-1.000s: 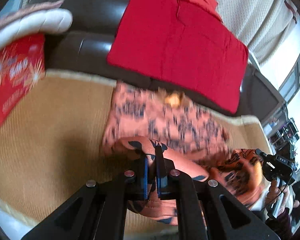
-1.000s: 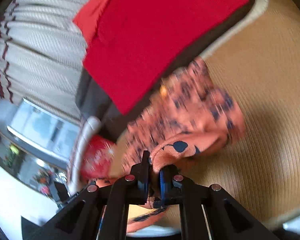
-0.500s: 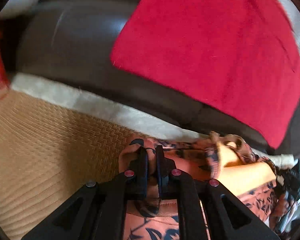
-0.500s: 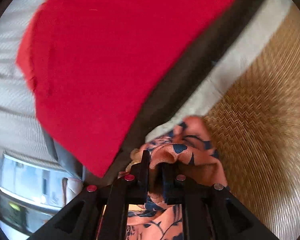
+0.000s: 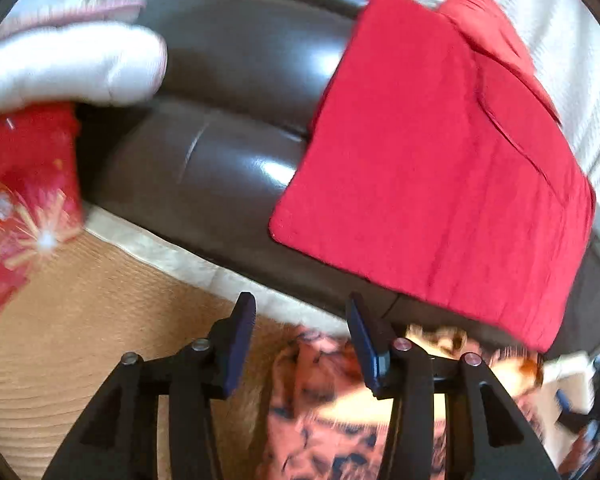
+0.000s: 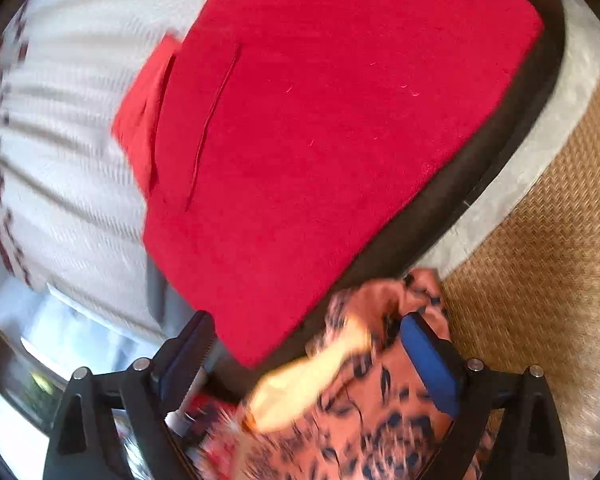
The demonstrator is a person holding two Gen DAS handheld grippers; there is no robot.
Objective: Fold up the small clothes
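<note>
Where both grippers were clamped on the orange garment point(image 5: 340, 412) a second ago, their jaws have just been opening: the left gripper point(image 5: 300, 344) stands partly apart, the right gripper point(image 6: 312, 356) wide, neither pressing cloth. It lies released beneath and between the fingers on the mat point(image 5: 80, 340), so this fold looks laid. Beyond the tips, a red cloth point(image 5: 440, 168) drapes the dark sofa point(image 5: 228, 120). No containers show.

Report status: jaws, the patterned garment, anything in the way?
Left gripper, right gripper: jaws just opened, nothing pinched. Orange patterned garment released on woven mat. Red cloth hangs just behind.
</note>
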